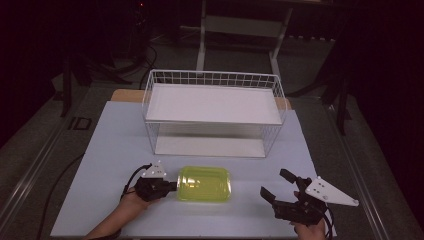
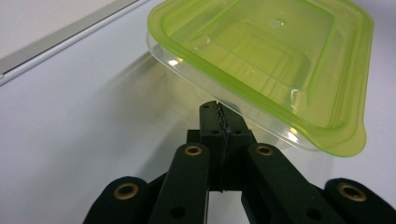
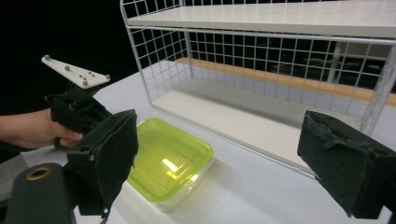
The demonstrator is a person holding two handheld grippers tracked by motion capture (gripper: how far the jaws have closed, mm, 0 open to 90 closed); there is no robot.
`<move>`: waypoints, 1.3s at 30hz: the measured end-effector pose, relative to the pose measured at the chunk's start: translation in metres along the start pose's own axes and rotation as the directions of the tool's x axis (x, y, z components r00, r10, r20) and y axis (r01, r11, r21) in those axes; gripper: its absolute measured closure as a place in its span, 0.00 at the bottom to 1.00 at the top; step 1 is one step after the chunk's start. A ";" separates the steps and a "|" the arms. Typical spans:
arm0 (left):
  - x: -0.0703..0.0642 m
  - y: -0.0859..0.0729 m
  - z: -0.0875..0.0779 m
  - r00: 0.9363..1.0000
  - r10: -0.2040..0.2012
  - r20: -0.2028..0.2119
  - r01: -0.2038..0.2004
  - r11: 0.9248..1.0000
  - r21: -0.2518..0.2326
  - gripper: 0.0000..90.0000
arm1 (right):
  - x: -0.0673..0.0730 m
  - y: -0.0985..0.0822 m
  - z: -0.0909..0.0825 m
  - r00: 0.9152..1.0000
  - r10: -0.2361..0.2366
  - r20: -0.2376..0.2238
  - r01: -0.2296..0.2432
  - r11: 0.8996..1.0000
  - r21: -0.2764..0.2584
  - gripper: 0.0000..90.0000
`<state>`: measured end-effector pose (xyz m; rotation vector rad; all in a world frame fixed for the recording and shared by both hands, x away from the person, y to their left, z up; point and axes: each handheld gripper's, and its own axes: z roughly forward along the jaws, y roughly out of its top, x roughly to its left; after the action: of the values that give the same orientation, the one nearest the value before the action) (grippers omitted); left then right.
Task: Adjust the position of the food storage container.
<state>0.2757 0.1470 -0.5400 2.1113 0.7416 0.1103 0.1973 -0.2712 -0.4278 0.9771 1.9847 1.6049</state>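
Note:
A clear food container with a lime-green lid point(image 1: 204, 183) lies flat on the pale table near the front. My left gripper point(image 1: 173, 186) comes in from the left with its jaws shut, tips right at the container's left side. In the left gripper view the closed fingertips point(image 2: 218, 112) meet the clear base just under the lid's rim point(image 2: 261, 51), with nothing between them. My right gripper point(image 1: 273, 182) rests to the right of the container, open and apart from it. In the right gripper view, the pads point(image 3: 107, 158) stand wide with the container point(image 3: 168, 161) beyond them and the left gripper point(image 3: 74, 109) behind it.
A white wire rack point(image 1: 212, 107) with a solid upper shelf and lower floor stands behind the container, its open side facing me point(image 3: 261, 56). The pale mat point(image 1: 115, 145) has bare room on both sides. Cables trail off the front left.

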 end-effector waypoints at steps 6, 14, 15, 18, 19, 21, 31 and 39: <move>-0.004 0.005 0.008 1.000 0.000 0.028 0.000 1.000 -0.006 1.00 | 0.002 0.000 0.000 1.000 -0.019 0.018 0.019 1.000 -0.002 0.14; -0.007 0.007 0.016 0.999 0.004 0.032 -0.004 1.000 -0.009 1.00 | 0.005 0.000 0.000 0.999 -0.038 0.020 0.038 0.999 0.002 0.15; -0.006 0.007 0.015 1.000 0.000 0.027 0.001 1.000 -0.008 0.99 | 0.005 0.000 0.000 0.999 -0.040 0.022 0.040 0.999 0.001 0.15; -0.003 0.006 0.007 0.999 -0.022 0.026 0.022 1.000 0.003 0.84 | 0.005 0.000 0.001 0.999 -0.040 0.018 0.040 0.999 0.005 0.15; -0.001 0.006 0.003 0.999 -0.027 0.033 0.026 1.000 0.015 0.75 | 0.005 0.000 0.002 0.999 -0.041 0.015 0.041 0.999 0.010 0.15; 0.001 0.004 -0.006 0.999 -0.045 0.032 0.044 0.999 0.004 0.58 | 0.004 0.000 0.003 0.999 -0.041 0.003 0.041 0.999 0.021 0.14; -0.005 0.010 -0.056 0.999 -0.041 -0.009 0.040 0.989 -0.142 0.09 | 0.009 0.000 0.011 0.996 -0.088 0.001 0.088 0.994 0.061 0.13; -0.015 0.020 -0.068 0.997 -0.040 -0.063 0.024 0.969 -0.246 0.04 | 0.009 0.002 0.012 0.995 -0.095 0.036 0.094 0.995 0.035 0.13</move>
<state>0.2501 0.1786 -0.4796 1.8670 0.7610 0.2448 0.1997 -0.2566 -0.4281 0.9048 2.0075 1.4971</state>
